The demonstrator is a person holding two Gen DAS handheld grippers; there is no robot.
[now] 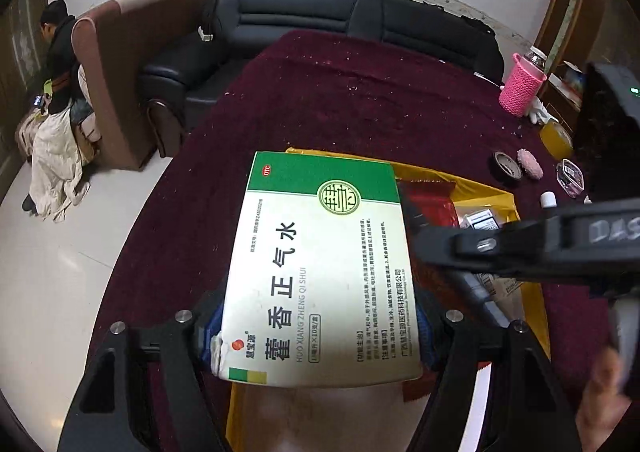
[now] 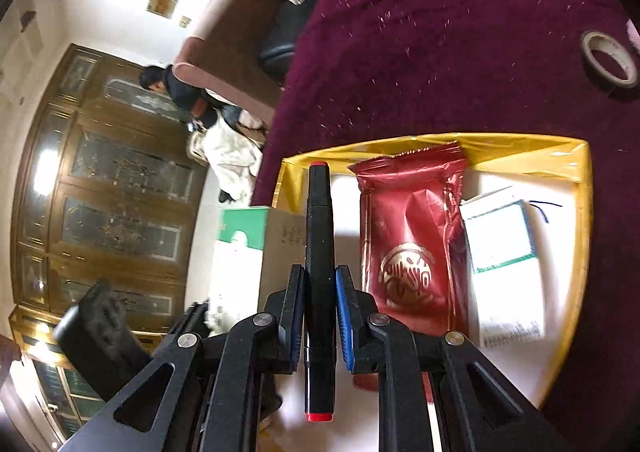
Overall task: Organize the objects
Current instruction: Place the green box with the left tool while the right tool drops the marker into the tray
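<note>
My left gripper point(image 1: 316, 326) is shut on a green and white medicine box point(image 1: 320, 264), held over a yellow tray point(image 1: 496, 192) on the maroon table. My right gripper point(image 2: 320, 312) is shut on a black marker with red ends point(image 2: 319, 252), held above the same yellow tray point(image 2: 584, 212). In the tray lie a red snack packet point(image 2: 412, 240) and a white and green box point(image 2: 504, 240). The right gripper's arm point(image 1: 540, 240) crosses the left wrist view above the tray. The medicine box also shows at the tray's left edge in the right wrist view point(image 2: 240, 248).
On the maroon cloth point(image 1: 340, 100) to the right lie a tape roll point(image 1: 507, 166), a pink puff point(image 1: 530, 164), a small clear case point(image 1: 570, 177), a pink-sleeved bottle point(image 1: 522, 86) and an amber jar point(image 1: 556, 138). A black sofa point(image 1: 320, 24) stands behind; a person point(image 1: 60, 52) sits far left.
</note>
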